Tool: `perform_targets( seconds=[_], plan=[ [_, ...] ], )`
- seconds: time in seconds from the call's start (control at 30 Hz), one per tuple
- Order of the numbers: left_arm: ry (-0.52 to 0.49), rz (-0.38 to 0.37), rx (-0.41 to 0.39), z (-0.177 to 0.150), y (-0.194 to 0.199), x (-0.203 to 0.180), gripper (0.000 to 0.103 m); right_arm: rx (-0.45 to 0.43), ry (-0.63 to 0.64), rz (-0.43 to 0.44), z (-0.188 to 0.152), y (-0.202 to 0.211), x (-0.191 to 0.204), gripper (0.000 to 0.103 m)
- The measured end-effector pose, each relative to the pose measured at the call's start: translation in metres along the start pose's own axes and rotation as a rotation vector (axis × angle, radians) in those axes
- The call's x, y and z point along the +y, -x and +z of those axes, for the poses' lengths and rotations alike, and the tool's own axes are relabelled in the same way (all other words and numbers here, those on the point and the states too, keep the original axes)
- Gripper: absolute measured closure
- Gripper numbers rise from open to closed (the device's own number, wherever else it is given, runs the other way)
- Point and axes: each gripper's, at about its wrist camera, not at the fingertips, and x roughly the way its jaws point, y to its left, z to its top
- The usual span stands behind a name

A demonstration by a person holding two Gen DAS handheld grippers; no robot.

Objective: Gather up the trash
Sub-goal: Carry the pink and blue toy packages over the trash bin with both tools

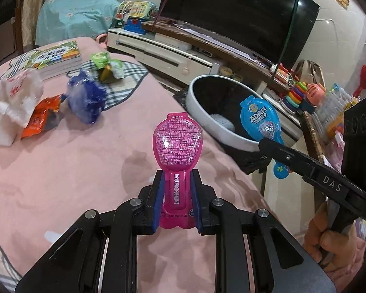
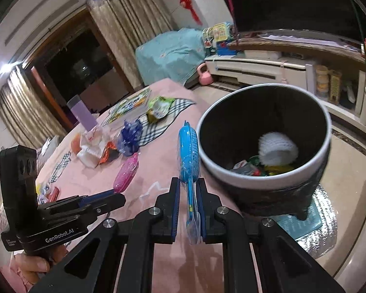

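Observation:
My left gripper [image 1: 177, 183] is shut on a pink spoon-shaped plastic package [image 1: 177, 144] and holds it above the pink tablecloth [image 1: 73, 171]. My right gripper [image 2: 188, 190] is shut on a blue spoon-shaped package [image 2: 188, 151], held edge-on just left of the trash bin [image 2: 263, 180]. The bin's rim [image 1: 222, 134] is white, its inside black, with a white foam net [image 2: 278, 149] and wrappers inside. In the left wrist view the blue package [image 1: 261, 119] hangs over the bin's rim. The pink package also shows in the right wrist view [image 2: 127, 175].
On the table lie a white bag [image 1: 14, 105], an orange wrapper [image 1: 44, 117], a blue wrapper [image 1: 85, 100], a green wrapper [image 1: 105, 66] and books [image 1: 58, 56]. A TV [image 1: 239, 12] on a low cabinet stands behind the bin. Toys crowd the right side.

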Motion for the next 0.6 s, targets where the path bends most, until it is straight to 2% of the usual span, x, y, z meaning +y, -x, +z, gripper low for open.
perform_targets(
  seconds=[0.6],
  plan=[
    [-0.089,-0.028,-0.003,0.032,-0.017,-0.049,0.084,-0.046,-0.039,-0.058,0.013,0.018,-0.039,0.090]
  ],
)
